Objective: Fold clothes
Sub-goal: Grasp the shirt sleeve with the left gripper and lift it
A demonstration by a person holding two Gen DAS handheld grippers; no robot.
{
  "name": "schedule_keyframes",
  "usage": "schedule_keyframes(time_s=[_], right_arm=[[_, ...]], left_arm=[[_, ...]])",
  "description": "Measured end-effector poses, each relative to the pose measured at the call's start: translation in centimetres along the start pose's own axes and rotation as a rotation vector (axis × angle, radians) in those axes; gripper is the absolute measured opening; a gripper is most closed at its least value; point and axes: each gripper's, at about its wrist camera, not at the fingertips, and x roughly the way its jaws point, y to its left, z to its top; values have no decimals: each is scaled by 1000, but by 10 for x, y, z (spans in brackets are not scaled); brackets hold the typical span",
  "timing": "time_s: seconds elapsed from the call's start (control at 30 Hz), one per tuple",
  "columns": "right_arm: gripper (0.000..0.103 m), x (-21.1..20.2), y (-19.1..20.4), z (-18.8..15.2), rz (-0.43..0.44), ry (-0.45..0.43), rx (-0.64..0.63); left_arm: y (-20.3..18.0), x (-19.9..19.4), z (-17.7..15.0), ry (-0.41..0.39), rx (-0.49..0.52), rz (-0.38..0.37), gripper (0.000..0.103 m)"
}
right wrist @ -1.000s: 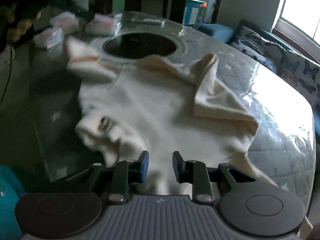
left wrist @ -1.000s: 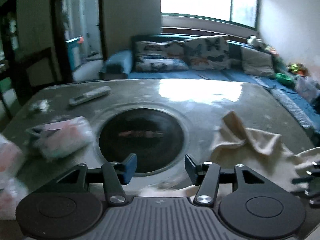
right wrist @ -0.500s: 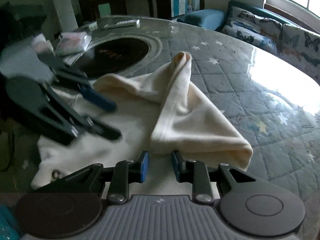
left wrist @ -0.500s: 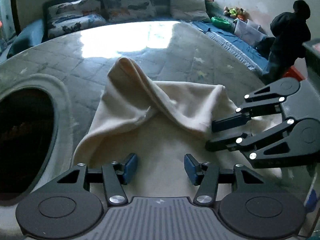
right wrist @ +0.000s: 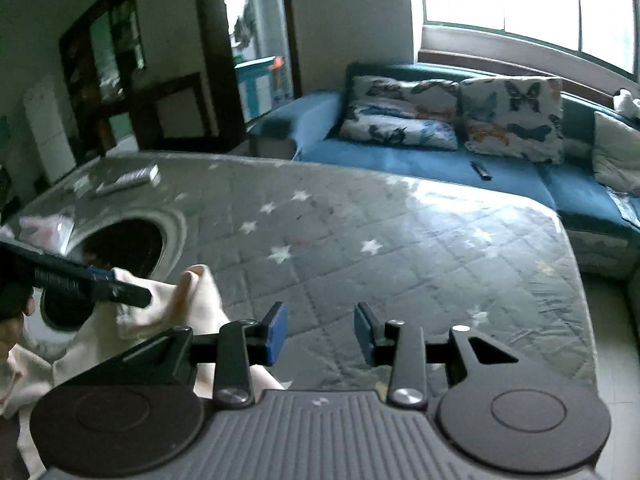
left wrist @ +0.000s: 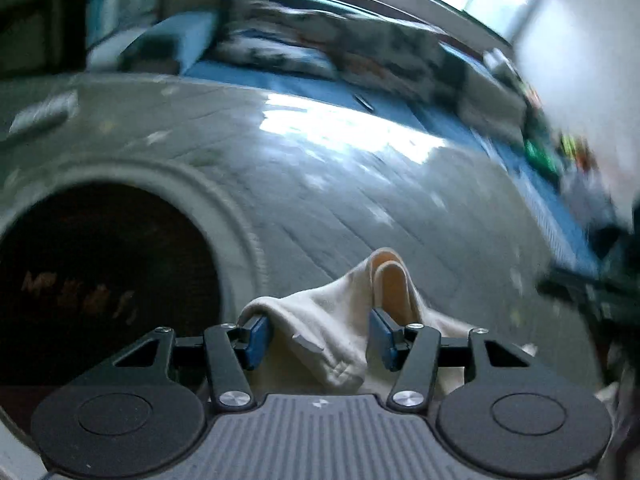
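In the left wrist view, the left gripper point(left wrist: 320, 338) is being held wide apart, with its blue pads point(left wrist: 256, 340) on either side of a bunched fold of a cream garment point(left wrist: 340, 328); the cloth is lying between the fingers and is draped over the left pad, but it is not being squeezed. The garment is resting on the near edge of a grey quilted table point(left wrist: 320, 184), just beside a round dark opening point(left wrist: 100, 280) in the tabletop. Much of this view is being smeared by motion blur; a blue sofa point(left wrist: 248, 68) with patterned cushions is being shown beyond the table, and a dark blurred shape, apparently the other gripper, is being seen at the right edge. In the right wrist view, the right gripper point(right wrist: 320, 334) is being held apart with nothing between its fingers, above bare quilted table point(right wrist: 400, 240) printed with white stars. The garment point(right wrist: 192, 304) is being seen to the lower left, bunched up near the round opening point(right wrist: 124, 248), with the left gripper point(right wrist: 116, 286) lying across it. A remote control point(right wrist: 128, 180) is lying on the far corner of the table, and butterfly cushions point(right wrist: 512, 116) are resting on the blue sofa point(right wrist: 400, 160) under a bright window point(right wrist: 520, 4).
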Motion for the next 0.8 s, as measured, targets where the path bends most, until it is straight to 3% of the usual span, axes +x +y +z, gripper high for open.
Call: schedule_keyframes(time_s=[0.1, 0.33, 0.43, 0.57, 0.63, 0.67, 0.7, 0.77, 0.8], right_arm=[[38, -6, 4, -8, 90, 41, -35], [37, 15, 48, -46, 287, 276, -169], [39, 21, 60, -49, 326, 285, -212], [39, 35, 55, -28, 335, 244, -181], [44, 40, 44, -11, 300, 139, -123], [54, 40, 38, -2, 280, 76, -92], [63, 39, 31, 4, 219, 15, -66], [64, 40, 18, 14, 110, -22, -21], [63, 39, 14, 15, 116, -9, -16]], left_arm=[[16, -1, 5, 5, -82, -26, 58], [49, -3, 13, 75, -408, -241, 76], [51, 4, 18, 101, -459, -294, 78], [60, 8, 19, 71, -565, -399, 78], [68, 6, 18, 20, -631, -467, 81], [72, 4, 18, -15, -659, -483, 82], [77, 1, 18, -51, -679, -476, 83], [88, -3, 21, -106, -714, -431, 90], [93, -5, 22, -120, -725, -413, 90]])
